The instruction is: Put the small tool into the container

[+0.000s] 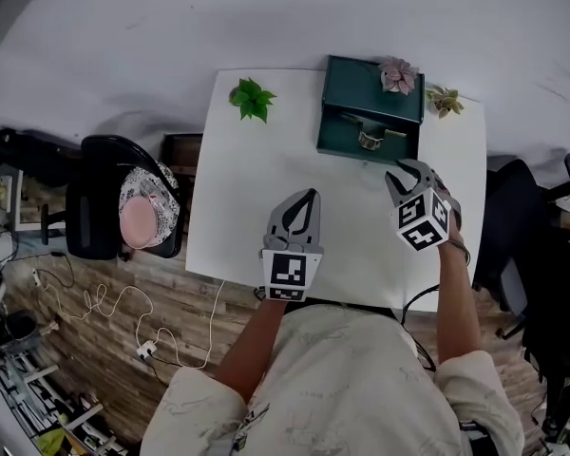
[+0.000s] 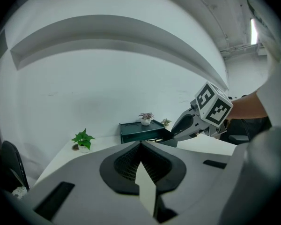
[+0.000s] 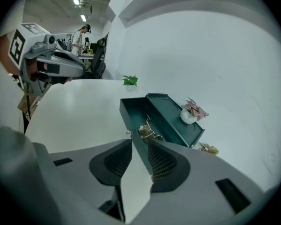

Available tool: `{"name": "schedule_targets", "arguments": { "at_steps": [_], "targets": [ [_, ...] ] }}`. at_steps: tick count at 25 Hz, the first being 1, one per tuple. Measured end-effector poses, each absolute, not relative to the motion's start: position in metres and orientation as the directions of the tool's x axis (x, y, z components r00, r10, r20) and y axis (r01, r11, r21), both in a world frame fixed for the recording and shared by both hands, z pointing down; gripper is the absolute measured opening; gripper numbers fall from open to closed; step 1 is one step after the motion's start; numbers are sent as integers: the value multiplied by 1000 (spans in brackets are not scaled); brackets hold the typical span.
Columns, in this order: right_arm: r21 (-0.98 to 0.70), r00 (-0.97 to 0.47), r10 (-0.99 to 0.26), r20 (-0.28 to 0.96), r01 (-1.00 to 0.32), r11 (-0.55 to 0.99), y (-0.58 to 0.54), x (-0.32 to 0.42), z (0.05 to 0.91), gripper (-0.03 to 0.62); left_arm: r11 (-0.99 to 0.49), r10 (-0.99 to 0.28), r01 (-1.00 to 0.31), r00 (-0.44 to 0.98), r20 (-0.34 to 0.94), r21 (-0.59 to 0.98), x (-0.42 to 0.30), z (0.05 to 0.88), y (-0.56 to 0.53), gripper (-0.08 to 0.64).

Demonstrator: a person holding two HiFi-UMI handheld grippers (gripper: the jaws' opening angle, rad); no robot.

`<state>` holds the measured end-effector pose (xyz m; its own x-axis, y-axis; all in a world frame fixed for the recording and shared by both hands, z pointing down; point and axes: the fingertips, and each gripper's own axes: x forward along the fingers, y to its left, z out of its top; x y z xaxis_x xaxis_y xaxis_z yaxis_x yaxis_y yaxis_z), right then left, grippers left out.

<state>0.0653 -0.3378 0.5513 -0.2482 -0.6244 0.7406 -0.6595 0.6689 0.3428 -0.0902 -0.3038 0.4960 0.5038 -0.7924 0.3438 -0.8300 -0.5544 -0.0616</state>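
Right gripper view: the right gripper [image 3: 139, 146] points at the near edge of the teal container [image 3: 171, 118], which is an open tray in front of a flat-topped far part. The jaws stand a little apart, with a strip of white bench [image 3: 79, 111] showing in the gap. The tray's near wall lines up between them. Whether a pad touches that wall cannot be settled; nothing is seen clamped.

Small tool [image 3: 147, 131]: a brass-coloured metal piece, taken to be the tool, lies inside the tray against its far side. It sits just beyond the right jaws, on the far side of the wall. The head view puts its long axis roughly left to right, along the tray. Its finer shape is too small to read.

Left gripper [image 2: 140, 144]: jaws together, nothing between them. It is held over the near middle of the bench, well apart from the container. The right gripper is plainly the nearer of the two to tool and tray.

Also present: a pink-leaved potted plant [image 3: 192, 111] on the container's flat top and a green plant [image 3: 129, 82] at the bench's far left.

Judgement: the tool looks already placed, so the placing step appears done. The tray wall stands between jaws and tool. Any pull-back toward the near side would need to clear that wall, or it may drag the container.
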Motion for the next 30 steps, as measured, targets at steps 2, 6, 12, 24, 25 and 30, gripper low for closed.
{"name": "schedule_targets", "arguments": {
  "at_steps": [2,6,12,24,25,30],
  "targets": [
    [326,-261,-632,730,-680,657,-328,71,549,120,-558,-792,-826,505,343,-74,-82,493,-296,6],
    [306,-278,-650,707,-708,636,-312,85,539,120,-559,-797,-825,505,332,-87,-68,485,-281,6],
    [294,-310,-688,656,-736,610,-288,97,517,118,-550,-809,-831,504,302,-86,-50,472,-262,6],
    [298,-341,-762,550,-772,561,-239,111,492,118,-508,-851,-851,471,233,-132,-42,453,-223,6],
    [287,-344,-769,539,-783,552,-235,113,490,118,-501,-855,-856,465,231,-131,-41,453,-219,6],
    [255,-346,-818,460,-831,495,-222,122,476,118,-463,-877,-877,434,206,-125,-40,449,-205,6]
  ]
}}
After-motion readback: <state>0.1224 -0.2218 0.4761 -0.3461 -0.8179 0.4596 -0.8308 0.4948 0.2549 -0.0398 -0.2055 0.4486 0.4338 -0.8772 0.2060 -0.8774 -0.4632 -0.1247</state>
